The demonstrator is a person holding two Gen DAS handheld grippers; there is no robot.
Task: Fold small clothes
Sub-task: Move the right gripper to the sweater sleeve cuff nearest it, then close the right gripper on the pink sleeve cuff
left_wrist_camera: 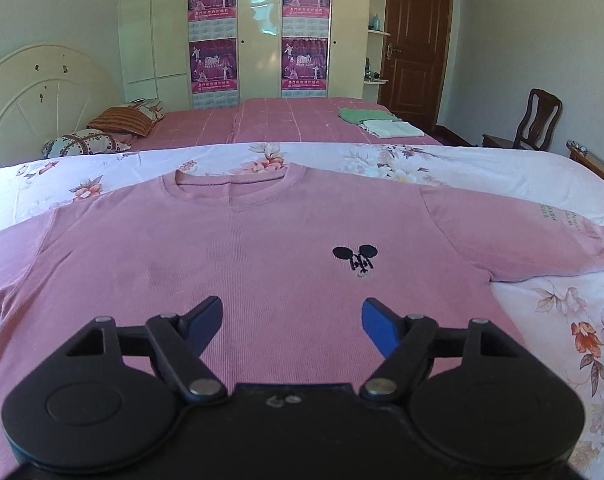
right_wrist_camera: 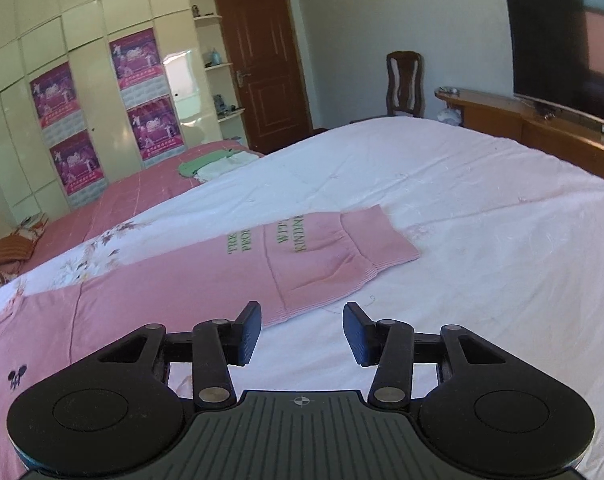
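A pink knit T-shirt (left_wrist_camera: 262, 248) lies flat, front up, on a white floral quilt (left_wrist_camera: 482, 168), with its neck away from me and a small black mouse emblem (left_wrist_camera: 356, 258) on the chest. My left gripper (left_wrist_camera: 292, 312) hovers over the shirt's lower chest, open, with nothing between its blue fingers. In the right wrist view the shirt's right sleeve (right_wrist_camera: 322, 256) stretches out with green lettering on it. My right gripper (right_wrist_camera: 302, 330) stands open just short of the sleeve's lower edge, over bare quilt (right_wrist_camera: 462, 208), with nothing gripped.
Beyond the quilt lies a pink bedspread (left_wrist_camera: 282, 120) with pillows (left_wrist_camera: 122, 120) at the left and folded green and white clothes (left_wrist_camera: 378, 122) at the right. A cream wardrobe (left_wrist_camera: 254, 32), a brown door (left_wrist_camera: 416, 40), a wooden chair (right_wrist_camera: 404, 84) and a television (right_wrist_camera: 566, 44) on a wooden bench ring the bed.
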